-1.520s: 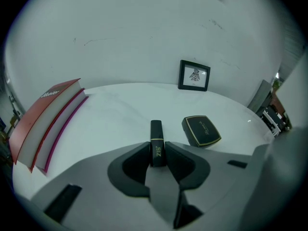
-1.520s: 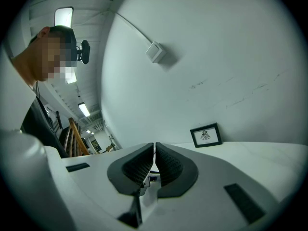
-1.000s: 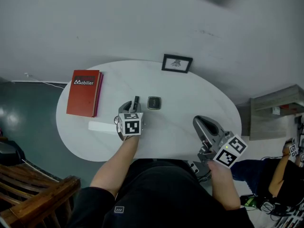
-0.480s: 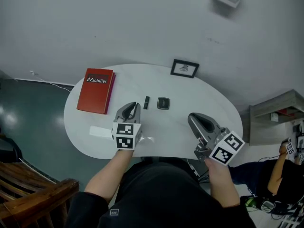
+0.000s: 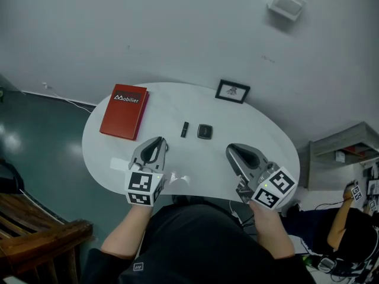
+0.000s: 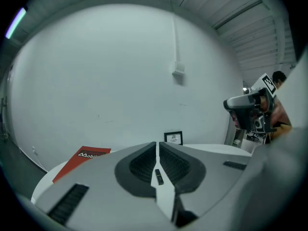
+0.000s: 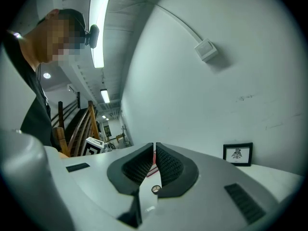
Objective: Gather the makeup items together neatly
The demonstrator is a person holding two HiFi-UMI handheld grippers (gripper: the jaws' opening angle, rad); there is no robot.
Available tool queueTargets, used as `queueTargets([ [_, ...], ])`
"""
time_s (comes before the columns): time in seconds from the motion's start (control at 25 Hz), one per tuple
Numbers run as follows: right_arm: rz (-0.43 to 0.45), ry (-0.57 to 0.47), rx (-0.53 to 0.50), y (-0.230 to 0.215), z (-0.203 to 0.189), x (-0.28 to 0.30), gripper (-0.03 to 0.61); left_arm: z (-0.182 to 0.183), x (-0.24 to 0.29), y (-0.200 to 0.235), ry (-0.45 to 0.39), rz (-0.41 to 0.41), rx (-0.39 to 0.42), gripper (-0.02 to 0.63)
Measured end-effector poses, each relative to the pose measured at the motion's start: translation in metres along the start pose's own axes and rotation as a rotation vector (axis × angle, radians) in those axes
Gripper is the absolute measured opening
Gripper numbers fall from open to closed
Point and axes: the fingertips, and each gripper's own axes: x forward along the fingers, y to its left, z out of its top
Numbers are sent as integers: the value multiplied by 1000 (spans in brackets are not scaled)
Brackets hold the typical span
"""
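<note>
Now left tool (image 5: 159, 142), just closed, and closed right tool (image 5: 231, 150) hover empty above table (image 5: 243, 126).

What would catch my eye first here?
The bright red book at the far left of the white oval table stands out first. Then come the two grey tools with checkered marker cubes at the near edge: the left tool, its jaws just closed on nothing, and the right tool, also shut and empty. Beyond them a slim black tube and a small dark compact lie close together.
</note>
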Motion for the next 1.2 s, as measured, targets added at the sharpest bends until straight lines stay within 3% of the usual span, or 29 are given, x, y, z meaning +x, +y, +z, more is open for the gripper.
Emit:
queueTargets([
  [0.56, 193, 115, -35, 19, -41, 43, 42, 7, -42, 8, -34, 109, -74, 28],
  [0.76, 257, 209, -68, 31, -71, 86, 129, 1, -47, 29, -38, 132, -118, 28],
  [1.2, 323, 413, -171, 36, -162, 175, 198, -24, -55, 62, -28, 153, -154, 28],
])
